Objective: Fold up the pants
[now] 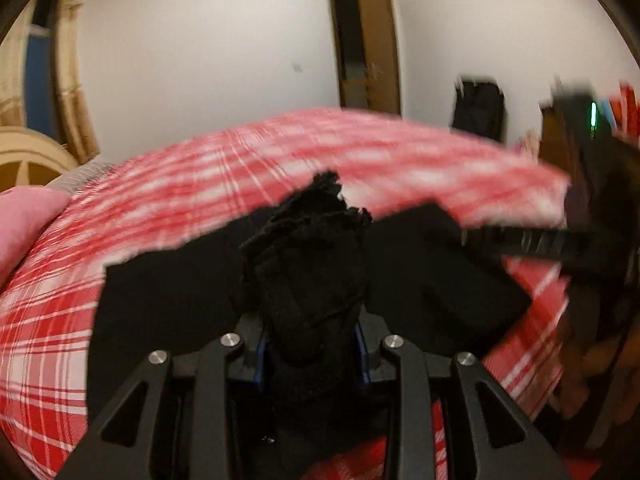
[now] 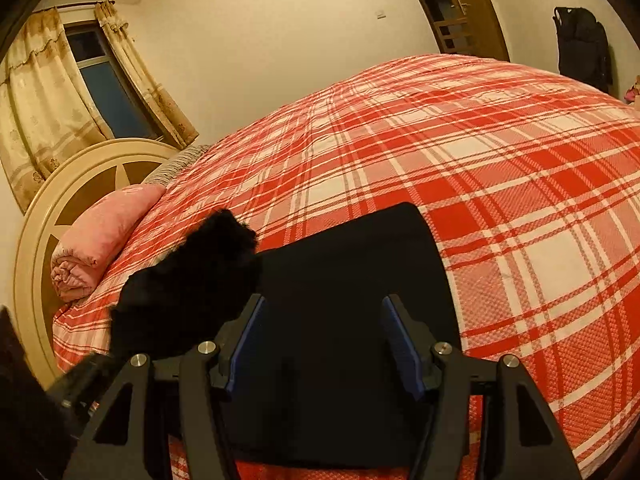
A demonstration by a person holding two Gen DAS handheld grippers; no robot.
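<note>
One pair of black pants [image 2: 352, 280] lies on the plaid bed [image 2: 500, 152], the left claw [image 1: 312, 344] clamping a bunched end, the right claw [image 2: 322, 344] wide, gripping nothing.

The pants [image 2: 352, 280] are lying on the bed [image 2: 500, 168], and a rolled blanket [image 2: 100, 240] is resting at its headboard [image 2: 40, 224], left of them.

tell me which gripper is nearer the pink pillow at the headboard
Left. The left gripper, shut on a bunch of the black pants, lies toward the pink pillow; the right gripper hovers open over the folded part, farther away.
</note>
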